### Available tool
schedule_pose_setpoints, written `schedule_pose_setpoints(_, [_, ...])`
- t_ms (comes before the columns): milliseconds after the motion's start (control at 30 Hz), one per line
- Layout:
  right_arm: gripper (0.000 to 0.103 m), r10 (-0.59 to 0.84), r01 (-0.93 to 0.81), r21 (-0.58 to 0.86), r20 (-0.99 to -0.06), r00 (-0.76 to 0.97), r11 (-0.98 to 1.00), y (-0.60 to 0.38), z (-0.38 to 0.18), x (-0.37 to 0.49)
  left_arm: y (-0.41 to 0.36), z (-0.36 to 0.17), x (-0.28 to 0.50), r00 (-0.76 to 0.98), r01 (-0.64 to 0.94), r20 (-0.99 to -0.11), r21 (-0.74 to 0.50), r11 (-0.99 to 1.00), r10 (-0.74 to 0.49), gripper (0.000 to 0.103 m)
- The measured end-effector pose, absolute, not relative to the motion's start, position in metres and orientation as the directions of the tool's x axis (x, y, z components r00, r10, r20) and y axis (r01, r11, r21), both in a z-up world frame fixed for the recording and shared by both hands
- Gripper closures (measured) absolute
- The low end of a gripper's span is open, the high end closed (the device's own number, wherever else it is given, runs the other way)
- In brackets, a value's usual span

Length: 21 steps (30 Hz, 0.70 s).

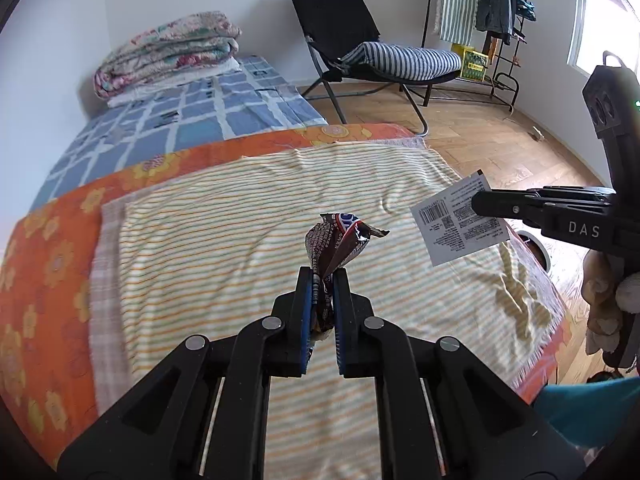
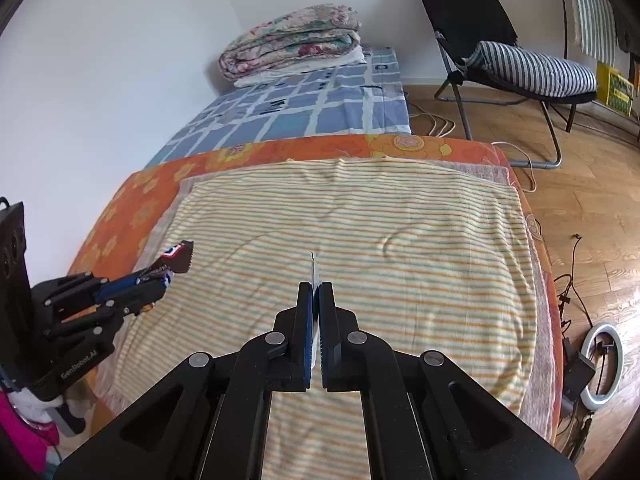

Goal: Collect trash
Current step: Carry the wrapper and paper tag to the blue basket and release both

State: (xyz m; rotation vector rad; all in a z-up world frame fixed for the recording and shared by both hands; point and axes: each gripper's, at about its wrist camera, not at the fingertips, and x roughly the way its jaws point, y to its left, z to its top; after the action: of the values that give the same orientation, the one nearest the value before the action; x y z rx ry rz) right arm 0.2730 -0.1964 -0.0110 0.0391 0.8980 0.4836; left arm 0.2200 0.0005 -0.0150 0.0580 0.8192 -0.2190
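Note:
My left gripper [image 1: 323, 276] is shut on a crumpled brown snack wrapper [image 1: 338, 242] and holds it above the striped yellow towel [image 1: 240, 240] on the bed. The right wrist view shows that gripper [image 2: 164, 276] at the left with the wrapper [image 2: 176, 258] sticking out. My right gripper [image 2: 317, 290] is shut on a thin white printed packet seen edge-on [image 2: 313, 270]. In the left wrist view the right gripper [image 1: 478, 202] comes in from the right, holding the white packet [image 1: 460, 218] with a barcode above the towel.
The towel lies on an orange flowered sheet [image 1: 48, 248]. Folded quilts [image 1: 168, 52] sit at the bed's far end. A black folding chair [image 1: 360, 52] with a striped cushion and a clothes rack [image 1: 488, 12] stand on the wooden floor. A ring light [image 2: 602, 368] and cables lie right of the bed.

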Motion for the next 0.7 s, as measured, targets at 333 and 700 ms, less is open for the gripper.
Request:
schedule_pose_setpoints(333, [0.101,0.425,-0.43,0.193,-0.72,0.548,0.882,-0.192,0.012,0.207,-0.003,0.001,0.155,0.663,0.218,-0.734,0.001,0.976,-0.147,0.095])
schedule_pose_setpoints(700, [0.101,0.429,-0.449,0.178,-0.712,0.556,0.876,-0.198,0.015,0.138,-0.02,-0.008,0.081,0.646,0.257,-0.745,0.009,0.966,-0.165,0.095])
